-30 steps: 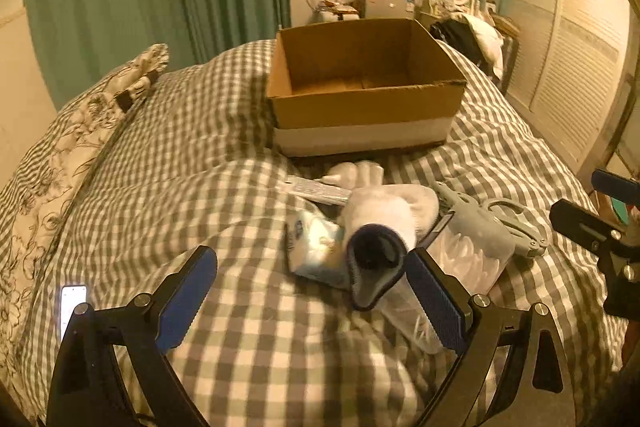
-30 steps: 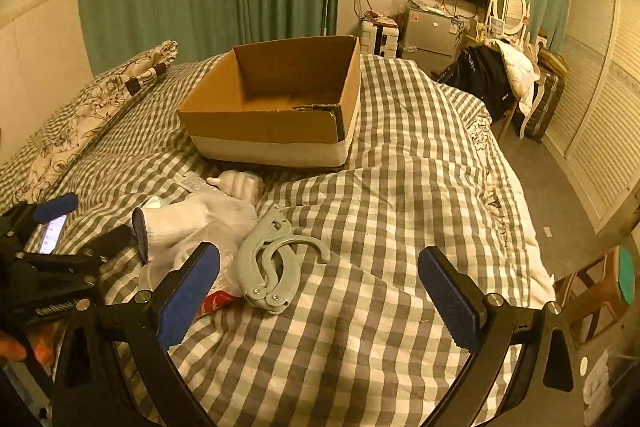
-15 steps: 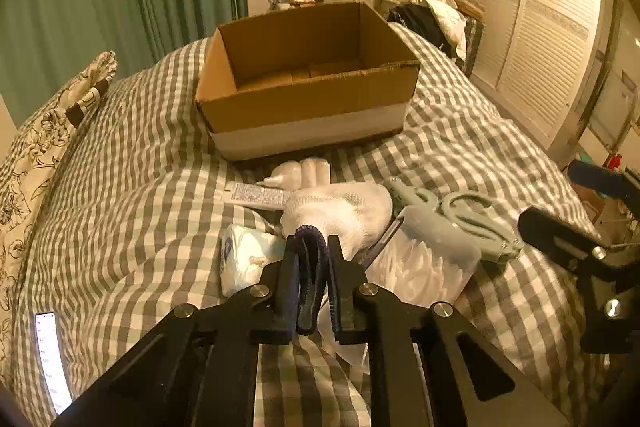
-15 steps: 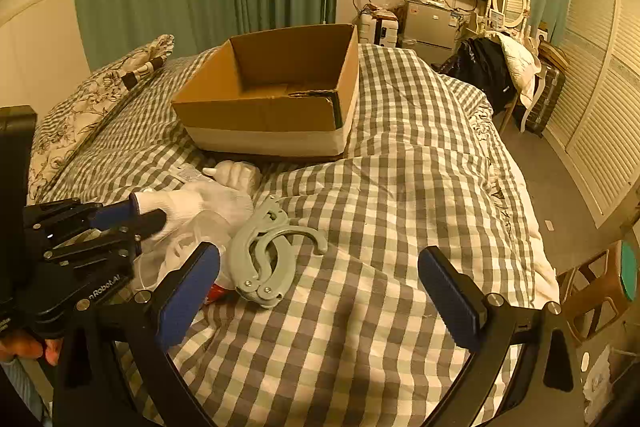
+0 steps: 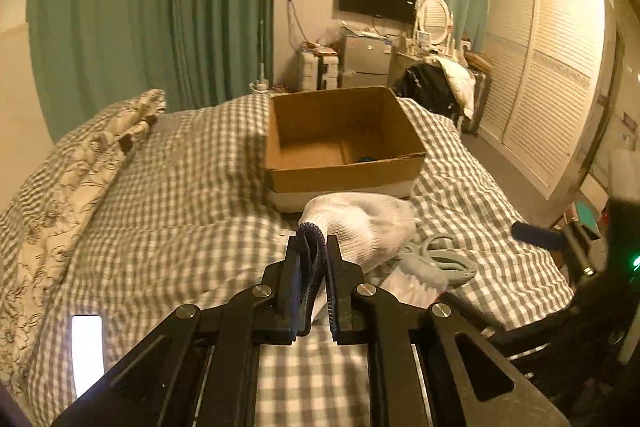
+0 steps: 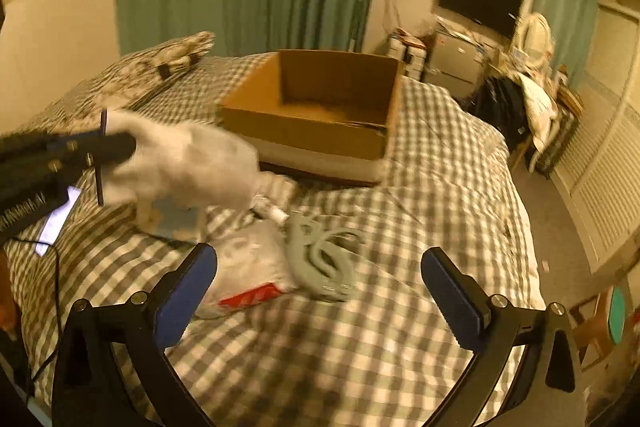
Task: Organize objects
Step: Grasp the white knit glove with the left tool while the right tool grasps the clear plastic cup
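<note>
Two fisheye views are looking across a bed [image 5: 192, 195] covered in a grey and white checked quilt, in a dim, yellow-lit bedroom.

Much is hard to make out. The right wrist view is smeared with motion blur, so the glove [image 6: 188, 163] is showing there as a soft white shape. In the left wrist view the glove [image 5: 360, 223] is hiding most of the pile behind it; only part of the grey clip [image 5: 440, 259] and a scrap of the plastic bag are peeking out on the right. A small dark thing is lying in a far corner of the box [image 5: 340, 139], too small to name. A glowing phone [image 5: 86, 351] is lying on the quilt at lower left.

Half a second ago the glove was resting on the pile with the left tool closed on its cuff. Now the glove is lifted clear of the quilt, hanging level in the air in front of the box, and the left tool is higher and tilted up toward the room.

The left tool [image 5: 312, 267] is pinching the glove's dark blue cuff, its jaws nearly together. The right tool [image 6: 320, 291] is spread wide and holding nothing, hovering over the quilt just in front of the clip [image 6: 324, 259] and the bag [image 6: 248, 267], which has a red patch. A small white tube [image 6: 272, 213] is lying beside them. The box [image 6: 316, 115], open-topped cardboard, is sitting farther up the bed.
</note>
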Action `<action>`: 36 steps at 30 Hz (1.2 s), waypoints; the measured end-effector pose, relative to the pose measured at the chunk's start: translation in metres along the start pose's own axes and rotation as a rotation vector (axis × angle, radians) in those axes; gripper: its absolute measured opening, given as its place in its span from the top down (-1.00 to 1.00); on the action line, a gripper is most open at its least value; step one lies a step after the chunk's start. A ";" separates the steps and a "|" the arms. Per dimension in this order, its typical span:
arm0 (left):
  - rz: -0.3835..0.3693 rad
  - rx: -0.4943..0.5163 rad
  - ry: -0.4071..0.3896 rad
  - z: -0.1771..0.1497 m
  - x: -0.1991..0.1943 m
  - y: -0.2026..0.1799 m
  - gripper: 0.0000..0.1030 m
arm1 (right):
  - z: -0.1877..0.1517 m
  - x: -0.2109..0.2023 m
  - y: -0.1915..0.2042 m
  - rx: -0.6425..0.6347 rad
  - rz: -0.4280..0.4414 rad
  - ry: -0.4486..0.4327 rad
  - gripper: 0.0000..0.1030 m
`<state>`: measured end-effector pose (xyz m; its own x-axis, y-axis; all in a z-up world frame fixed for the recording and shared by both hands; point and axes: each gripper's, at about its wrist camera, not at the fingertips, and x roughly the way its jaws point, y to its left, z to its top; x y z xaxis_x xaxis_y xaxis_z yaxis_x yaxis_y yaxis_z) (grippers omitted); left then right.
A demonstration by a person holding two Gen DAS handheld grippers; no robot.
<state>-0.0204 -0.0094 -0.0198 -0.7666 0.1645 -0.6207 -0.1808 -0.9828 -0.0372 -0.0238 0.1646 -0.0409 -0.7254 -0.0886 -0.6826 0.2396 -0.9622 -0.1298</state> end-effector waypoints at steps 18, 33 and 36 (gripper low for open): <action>0.006 -0.112 0.017 -0.016 -0.001 0.053 0.80 | -0.013 0.086 0.064 -0.161 0.056 0.224 -0.99; -0.036 -0.065 -0.007 -0.010 -0.021 0.028 0.80 | -0.004 0.051 0.046 -0.069 0.064 0.132 -0.83; -0.043 -0.052 -0.019 -0.007 -0.029 0.018 0.80 | -0.001 0.037 0.040 -0.057 0.061 0.103 -0.83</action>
<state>0.0028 -0.0328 -0.0077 -0.7706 0.2078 -0.6025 -0.1818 -0.9778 -0.1046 -0.0400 0.1229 -0.0723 -0.6394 -0.1165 -0.7600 0.3197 -0.9392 -0.1250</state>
